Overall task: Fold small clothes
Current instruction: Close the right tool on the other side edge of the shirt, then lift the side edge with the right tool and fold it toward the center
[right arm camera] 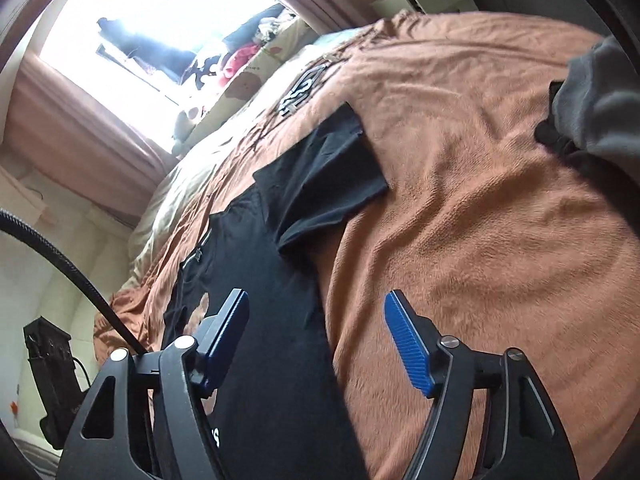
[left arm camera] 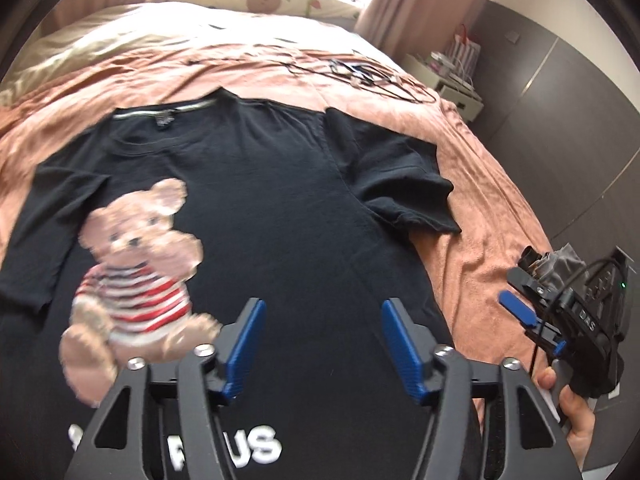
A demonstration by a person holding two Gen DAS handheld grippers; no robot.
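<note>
In the left wrist view, a black T-shirt (left arm camera: 280, 208) with a teddy-bear print (left arm camera: 136, 264) lies spread flat, front up, on a bed covered by an orange-brown blanket (left arm camera: 480, 184). Its sleeve (left arm camera: 400, 184) toward the right edge lies flat on the blanket. The left tongs (left arm camera: 323, 344) hover over the shirt's lower part, spread apart and grasping nothing. The right tongs (left arm camera: 516, 308) show at the right edge, held in a hand (left arm camera: 576, 412) over the blanket beside the shirt.

In the right wrist view, the right tongs (right arm camera: 316, 340) are spread wide and empty, straddling the shirt's side edge (right arm camera: 320, 320), one blue pad (right arm camera: 408, 348) over the blanket (right arm camera: 480, 240). The T-shirt (right arm camera: 272, 280) stretches toward the bright window (right arm camera: 160, 12).
</note>
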